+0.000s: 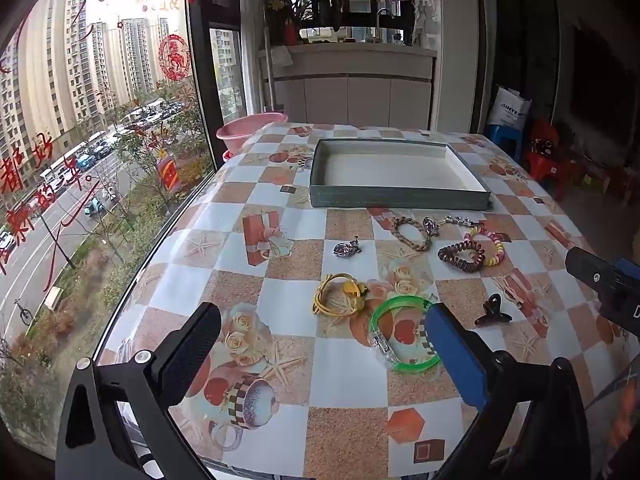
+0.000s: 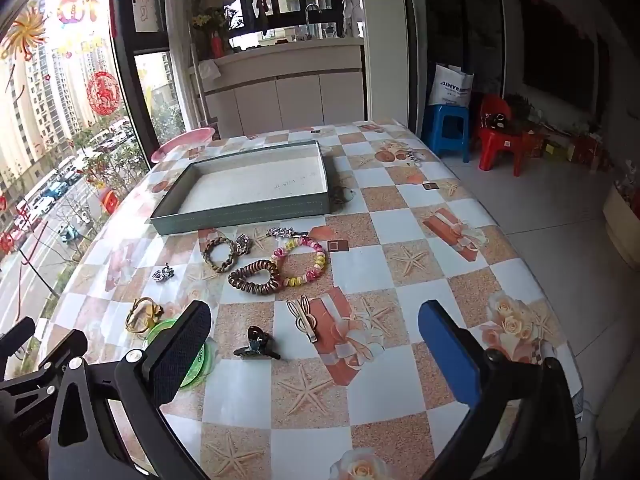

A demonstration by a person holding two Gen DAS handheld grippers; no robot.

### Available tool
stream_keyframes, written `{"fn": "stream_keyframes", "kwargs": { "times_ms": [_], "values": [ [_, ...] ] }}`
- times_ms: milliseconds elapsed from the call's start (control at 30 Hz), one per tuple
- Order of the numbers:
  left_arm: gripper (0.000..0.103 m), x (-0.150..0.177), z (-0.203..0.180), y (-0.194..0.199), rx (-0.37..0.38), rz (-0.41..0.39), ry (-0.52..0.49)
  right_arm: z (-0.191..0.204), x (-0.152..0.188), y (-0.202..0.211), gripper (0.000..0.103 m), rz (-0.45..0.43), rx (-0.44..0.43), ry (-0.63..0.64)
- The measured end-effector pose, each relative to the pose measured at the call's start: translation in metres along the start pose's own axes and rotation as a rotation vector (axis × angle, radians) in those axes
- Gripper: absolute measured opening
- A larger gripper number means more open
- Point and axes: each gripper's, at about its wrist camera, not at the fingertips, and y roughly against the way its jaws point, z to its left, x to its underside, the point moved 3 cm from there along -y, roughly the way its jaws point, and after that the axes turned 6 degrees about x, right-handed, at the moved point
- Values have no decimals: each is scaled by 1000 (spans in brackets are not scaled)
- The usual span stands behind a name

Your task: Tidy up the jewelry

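A shallow grey-green tray with nothing in it lies at the table's far side. Jewelry lies in front of it: a green bangle, a yellow cord bracelet, a black claw clip, a brown coil tie, a colourful bead bracelet, a braided bracelet and a silver charm. My left gripper is open just above the bangle. My right gripper is open above the claw clip.
A wooden clip lies right of the claw clip. A pink basin sits past the table's far left corner by the window. Blue and red stools stand on the floor at right.
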Motion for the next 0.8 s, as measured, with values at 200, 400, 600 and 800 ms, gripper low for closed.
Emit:
{"fn": "stream_keyframes", "kwargs": {
  "times_ms": [200,400,600,800],
  "values": [
    [103,-1,-1,-2,-2,11,35,10,-5,4,103,30,10,5],
    [103,-2,4,7,16,5,52,10,-1,22,103,-31,7,33],
    [103,-4,4,7,11,11,55,13,-7,20,103,-35,2,48],
    [103,-3,3,5,6,16,44,17,-8,21,103,-30,-5,64]
  ]
}}
